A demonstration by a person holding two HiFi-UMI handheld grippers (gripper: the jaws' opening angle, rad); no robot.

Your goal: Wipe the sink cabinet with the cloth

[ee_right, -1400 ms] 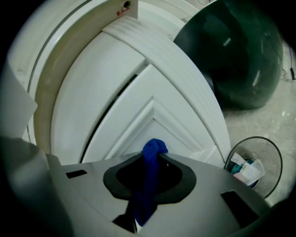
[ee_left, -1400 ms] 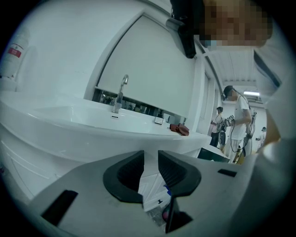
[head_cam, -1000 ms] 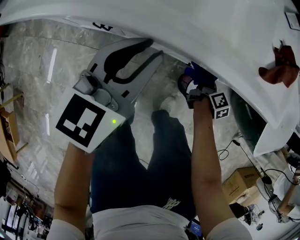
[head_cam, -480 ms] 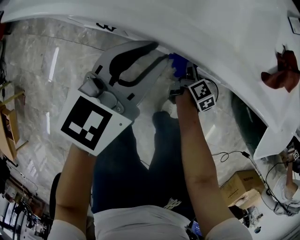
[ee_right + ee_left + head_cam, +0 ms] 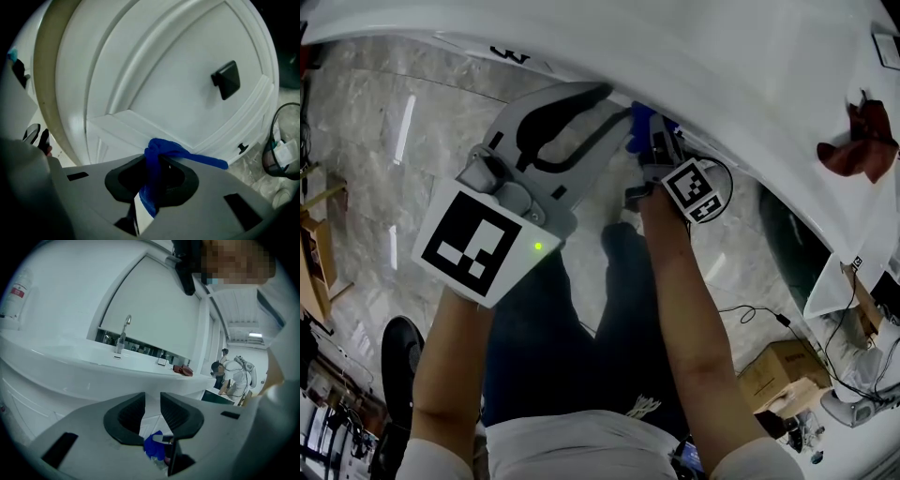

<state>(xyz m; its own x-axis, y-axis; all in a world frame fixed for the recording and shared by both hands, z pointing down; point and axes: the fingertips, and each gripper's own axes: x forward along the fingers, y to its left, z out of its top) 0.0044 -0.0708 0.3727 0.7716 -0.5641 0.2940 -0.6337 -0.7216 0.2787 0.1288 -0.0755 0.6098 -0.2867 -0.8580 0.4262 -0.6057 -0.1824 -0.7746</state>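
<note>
Left gripper (image 5: 152,398) up close: jaws a small gap apart, nothing in them. Right gripper (image 5: 152,165) has its jaws clamped on the blue cloth (image 5: 187,154), bunched up right by the white cabinet door (image 5: 173,70), below its dark knob (image 5: 226,79).

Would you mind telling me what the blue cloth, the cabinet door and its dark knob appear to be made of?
Cloth: soft woven or microfibre fabric, matte; it bunches and folds where the right hand-held gripper pinches it. Cabinet door: probably painted or lacquered wood or board, smooth semi-gloss white with moulded frame lines. Knob: dark, square, likely metal or plastic; unclear which.
</note>
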